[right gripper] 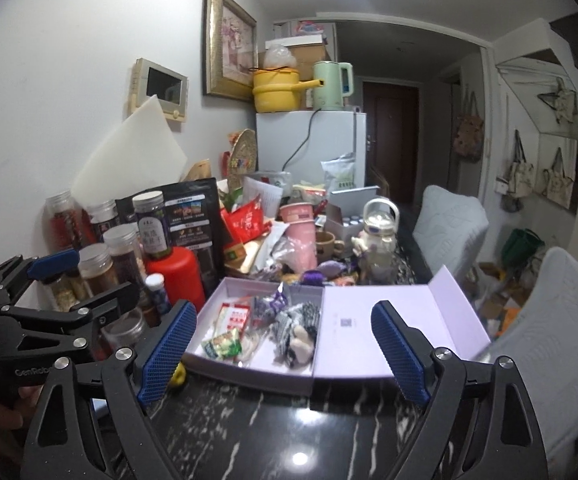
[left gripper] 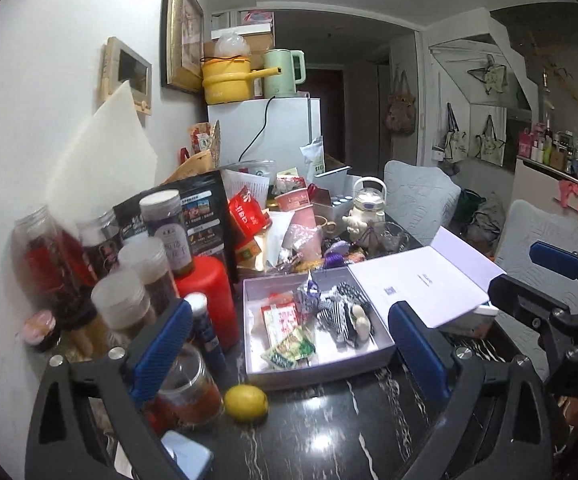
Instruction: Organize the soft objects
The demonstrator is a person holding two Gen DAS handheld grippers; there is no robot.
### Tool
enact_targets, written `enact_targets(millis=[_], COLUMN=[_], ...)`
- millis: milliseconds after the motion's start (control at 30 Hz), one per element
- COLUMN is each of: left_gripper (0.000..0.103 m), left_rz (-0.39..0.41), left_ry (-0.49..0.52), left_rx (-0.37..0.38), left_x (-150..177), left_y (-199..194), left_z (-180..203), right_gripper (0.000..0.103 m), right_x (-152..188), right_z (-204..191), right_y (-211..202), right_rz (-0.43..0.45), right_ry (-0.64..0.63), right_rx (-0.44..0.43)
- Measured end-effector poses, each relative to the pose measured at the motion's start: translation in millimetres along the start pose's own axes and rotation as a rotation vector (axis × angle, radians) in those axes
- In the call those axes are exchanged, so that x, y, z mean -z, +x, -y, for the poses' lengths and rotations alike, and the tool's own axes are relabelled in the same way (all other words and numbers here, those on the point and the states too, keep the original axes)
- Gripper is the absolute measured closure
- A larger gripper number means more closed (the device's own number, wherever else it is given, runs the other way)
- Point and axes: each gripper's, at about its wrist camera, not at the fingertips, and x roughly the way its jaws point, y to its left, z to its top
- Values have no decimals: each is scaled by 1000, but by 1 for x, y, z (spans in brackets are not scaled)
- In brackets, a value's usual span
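An open lilac box [left gripper: 373, 350] sits on the black marble table [left gripper: 329, 420], its lid [left gripper: 421, 284] folded open to the right. Inside lie a black-and-white striped soft toy [left gripper: 343, 312], a purple patterned cloth item [left gripper: 309, 294], a red snack packet [left gripper: 279, 320] and a green packet [left gripper: 291, 350]. My left gripper [left gripper: 293, 348] is open and empty just in front of the box. My right gripper [right gripper: 285, 352] is open and empty, facing the box [right gripper: 249, 374] and toy [right gripper: 297, 330]. The right gripper also shows in the left wrist view [left gripper: 529, 280].
Several jars [left gripper: 121, 280] and a red bottle [left gripper: 209, 296] crowd the left by the wall. A lemon [left gripper: 245, 403] and a glass jar [left gripper: 189, 388] lie near the left finger. Cluttered packets, cups and a white kettle [left gripper: 365, 208] stand behind the box. Cushioned chairs [right gripper: 449, 228] stand right.
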Motion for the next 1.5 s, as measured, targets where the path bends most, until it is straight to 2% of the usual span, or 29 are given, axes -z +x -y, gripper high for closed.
enact_targets(millis=[467, 733, 1500], left_gripper=[3, 3, 3], left_rz=[-27, -47, -58], left_ry=[20, 11, -11], left_rx=[14, 41, 47], left_x=[58, 83, 90], left_y=[-35, -46, -50], left_z=[0, 9, 11], right_gripper=[12, 12, 12], right_x=[74, 99, 107], right_z=[-19, -22, -24], right_y=[-45, -64, -78], right_rz=[-59, -56, -44], right_ry=[47, 61, 72], right_rx=[92, 108, 94])
